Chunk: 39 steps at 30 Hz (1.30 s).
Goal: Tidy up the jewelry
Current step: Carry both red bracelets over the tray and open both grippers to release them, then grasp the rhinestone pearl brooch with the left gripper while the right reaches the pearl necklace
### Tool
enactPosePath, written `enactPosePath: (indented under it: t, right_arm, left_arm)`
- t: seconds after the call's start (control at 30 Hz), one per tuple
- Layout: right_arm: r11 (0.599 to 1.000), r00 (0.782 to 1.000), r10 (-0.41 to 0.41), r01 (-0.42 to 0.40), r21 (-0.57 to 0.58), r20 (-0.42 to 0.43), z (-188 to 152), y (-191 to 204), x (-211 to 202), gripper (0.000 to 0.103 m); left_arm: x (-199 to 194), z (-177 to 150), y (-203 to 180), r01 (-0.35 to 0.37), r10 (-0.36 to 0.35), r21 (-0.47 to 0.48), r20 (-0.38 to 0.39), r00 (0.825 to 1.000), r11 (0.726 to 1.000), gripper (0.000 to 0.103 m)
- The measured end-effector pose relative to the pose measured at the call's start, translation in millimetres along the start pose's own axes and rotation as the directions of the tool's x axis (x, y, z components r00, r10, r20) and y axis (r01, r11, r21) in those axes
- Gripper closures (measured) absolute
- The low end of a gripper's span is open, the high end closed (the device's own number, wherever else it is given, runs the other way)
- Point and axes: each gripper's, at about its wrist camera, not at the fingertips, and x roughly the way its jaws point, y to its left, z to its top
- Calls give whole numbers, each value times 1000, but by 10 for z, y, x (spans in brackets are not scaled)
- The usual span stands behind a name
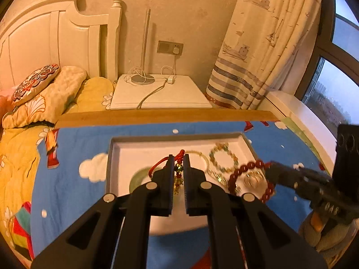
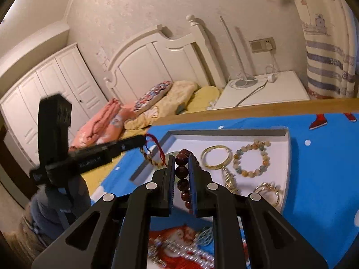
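Note:
A white tray with a grey rim (image 1: 175, 137) lies on the blue cartoon cloth. My left gripper (image 1: 178, 157) is shut on a red cord charm (image 1: 178, 169) with gold trinkets, hanging above the tray's near-left part. My right gripper (image 2: 181, 157) is shut on a dark red bead bracelet (image 2: 182, 171), held over the tray's near edge (image 2: 143, 170). In the tray lie a gold bangle (image 2: 216, 157), a pale bead bracelet (image 2: 251, 159), a gold pendant (image 2: 228, 177), gold rings (image 2: 269, 190) and a green jade disc (image 1: 138, 180).
Pearl and bead strands (image 2: 190, 253) lie piled on the cloth in front of the tray. The table's wooden far edge (image 1: 157, 115) borders a white nightstand (image 1: 161, 94) with a lamp and cables. A bed stands at left, a curtain (image 1: 258, 56) at right.

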Motion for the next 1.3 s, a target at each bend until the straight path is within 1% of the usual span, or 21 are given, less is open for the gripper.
enactPosePath:
  t: [0.13, 0.23, 0.27, 0.33, 0.37, 0.4, 0.43, 0.47, 0.5, 0.53, 0.57, 0.6, 0.63, 0.67, 0.77, 0.9, 0.97, 1.07, 1.13, 1.23, 1.3]
  right_arm:
    - [998, 999, -44, 44, -45, -3, 7, 48, 121, 89]
    - [990, 996, -91, 88, -112, -23, -9, 151, 263, 89]
    - [987, 994, -100, 95, -132, -37, -17, 178, 321, 89]
    - [978, 986, -120, 97, -186, -114, -77, 264, 520, 89]
    - [976, 983, -118, 89, -200, -138, -102, 295, 580, 89]
    - [974, 980, -105, 67, -214, -167, -143, 336, 636, 88]
    - [975, 979, -92, 51, -217, -183, -164, 355, 651, 87]
    - [976, 980, -81, 40, -214, -184, -174, 361, 628, 86]
    - [978, 982, -70, 32, -208, -176, -180, 353, 587, 78]
    - [980, 985, -63, 30, -198, -159, -174, 336, 520, 63]
    - [982, 989, -56, 30, -186, -137, -161, 307, 427, 57]
    - [984, 991, -51, 29, -176, -121, -149, 278, 342, 54]
    - [985, 993, -49, 31, -168, -105, -141, 252, 254, 54]
    - [986, 995, -55, 42, -161, -80, -144, 214, 113, 54]
    - [990, 997, -68, 63, -129, -38, -192, 64, -217, 54]
    - [992, 994, -107, 105, -74, -24, -395, -105, -546, 54]
    - [990, 990, -135, 133, -47, -41, -514, -228, -664, 54]
    - [985, 983, -169, 168, -29, -68, -680, -356, -785, 54]
    - [982, 979, -190, 189, -19, -80, -780, -423, -852, 54]
    - [977, 973, -212, 213, 2, -93, -919, -528, -949, 54]
    - [974, 968, -226, 227, -12, -111, -992, -529, -954, 54]
  left_arm:
    - [246, 161, 30, -19, 20, 19, -18, 1000, 1000, 96]
    - [418, 231, 84, -45, 46, 23, -31, 998, 999, 96]
    - [497, 247, 118, -71, 72, 28, -37, 997, 997, 95]
    - [657, 252, 226, -135, 136, 20, -60, 989, 991, 95]
    - [707, 243, 277, -155, 155, 10, -77, 985, 988, 88]
    - [750, 226, 345, -174, 173, -4, -95, 980, 985, 74]
    - [762, 202, 404, -192, 189, -18, -103, 977, 981, 63]
    - [726, 163, 466, -220, 216, -37, -99, 971, 975, 44]
    - [646, 121, 512, -238, 233, -55, -79, 969, 970, 34]
    - [574, 88, 545, -244, 240, -62, -66, 969, 968, 32]
    - [482, 46, 564, -255, 252, -64, -56, 966, 965, 29]
    - [359, -3, 573, -279, 276, -63, -40, 960, 958, 26]
    - [240, -49, 575, -301, 300, -62, -23, 954, 952, 23]
    - [117, -96, 580, -316, 316, -64, -6, 949, 947, 18]
    - [-311, -330, 593, -356, 362, -107, 48, 931, 928, 6]
    - [-677, -726, 580, -359, 369, -163, 33, 929, 919, 3]
    - [-781, -950, 576, -345, 351, -202, -4, 936, 917, 3]
    - [-888, -1289, 494, -322, 319, -218, -50, 947, 921, 3]
    - [-934, -1447, 410, -305, 297, -217, -72, 952, 927, 3]
    - [-1013, -1702, 223, -257, 244, -209, -86, 966, 944, 3]
    - [-1001, -1814, 121, -248, 235, -194, -89, 968, 949, 3]
